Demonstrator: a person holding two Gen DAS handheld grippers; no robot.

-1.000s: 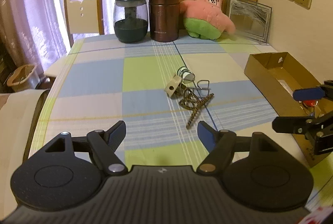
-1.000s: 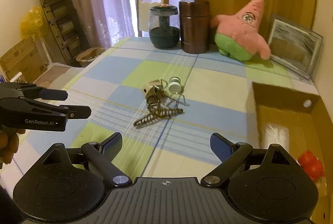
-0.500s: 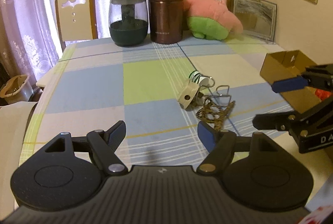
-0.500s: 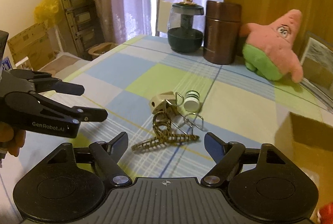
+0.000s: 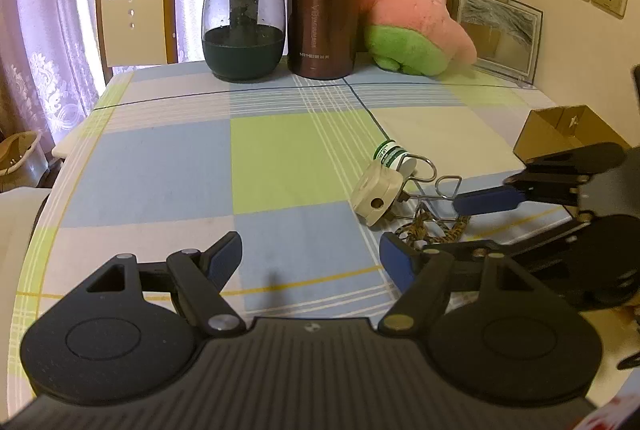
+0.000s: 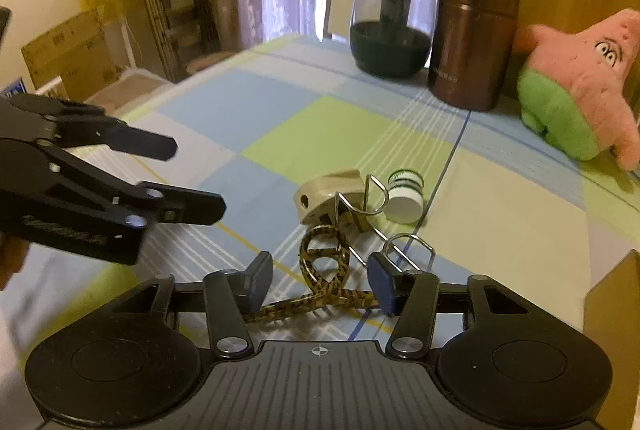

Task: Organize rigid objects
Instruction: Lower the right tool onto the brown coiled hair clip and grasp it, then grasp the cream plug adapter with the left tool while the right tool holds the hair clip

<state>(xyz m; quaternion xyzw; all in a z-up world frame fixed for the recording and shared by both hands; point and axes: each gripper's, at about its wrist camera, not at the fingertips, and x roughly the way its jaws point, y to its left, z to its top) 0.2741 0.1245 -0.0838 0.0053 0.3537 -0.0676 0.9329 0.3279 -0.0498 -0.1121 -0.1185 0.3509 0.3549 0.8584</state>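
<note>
Left wrist view first: my left gripper (image 5: 310, 258) hangs over bare checked tablecloth (image 5: 160, 166) with its jaws wide and nothing between them, lower and nearer the clutter than a second ago. To its right lie the beige plug (image 5: 376, 192), the small green-banded bottle (image 5: 394, 156) and wire clips (image 5: 434, 182). Further right, my right gripper (image 6: 320, 280) has dropped from beside the cardboard box (image 5: 560, 132) onto the leopard-print hair claw (image 6: 324, 256); its jaws are closing with the claw between them, the pads not yet pressing.

Right tool (image 6: 320, 284) closing around the leopard-print hair clip (image 6: 324, 270).
</note>
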